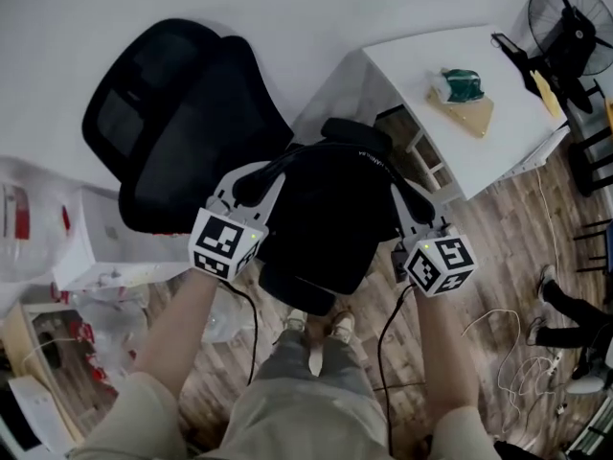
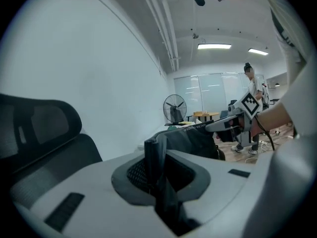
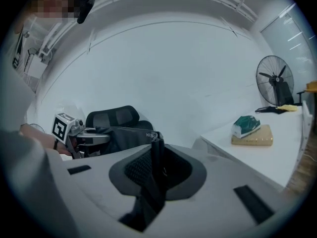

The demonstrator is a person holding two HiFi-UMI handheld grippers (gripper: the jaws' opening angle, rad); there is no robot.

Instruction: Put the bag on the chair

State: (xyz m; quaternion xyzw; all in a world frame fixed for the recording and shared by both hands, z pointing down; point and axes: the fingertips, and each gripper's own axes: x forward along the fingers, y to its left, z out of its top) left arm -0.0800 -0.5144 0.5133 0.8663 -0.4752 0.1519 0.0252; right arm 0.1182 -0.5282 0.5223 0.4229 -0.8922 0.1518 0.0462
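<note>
**Bag slung between my two grippers, beside the chair**

Both my grippers hold the black soft fabric bag (image 1: 326, 223) up by its straps, one on each side. In the head view its long axis runs away from me. The near end sits toward my legs. The far end, which carries pale lettering, tips slightly right toward the white rectangular table (image 1: 498, 151).

My left gripper (image 1: 254, 182) has its grey fingers (image 2: 124, 182) pressed onto a flat dark strap (image 2: 157, 157). The strap stands upright in the narrow gap between them. In the left gripper view the bag's body lies ahead of those fingers and to their right.

My right gripper (image 1: 410, 199) pinches the opposite strap (image 3: 156, 160) in the same way. In the right gripper view the body lies ahead and to the left. So the bag hangs between the two sets of fingers, with each strap reaching outward into a grip.

The black mesh office chair (image 1: 172, 113) stands to the bag's left and beyond it. The bag overlaps the chair's edge in the head view, and I cannot tell whether they touch.
</note>
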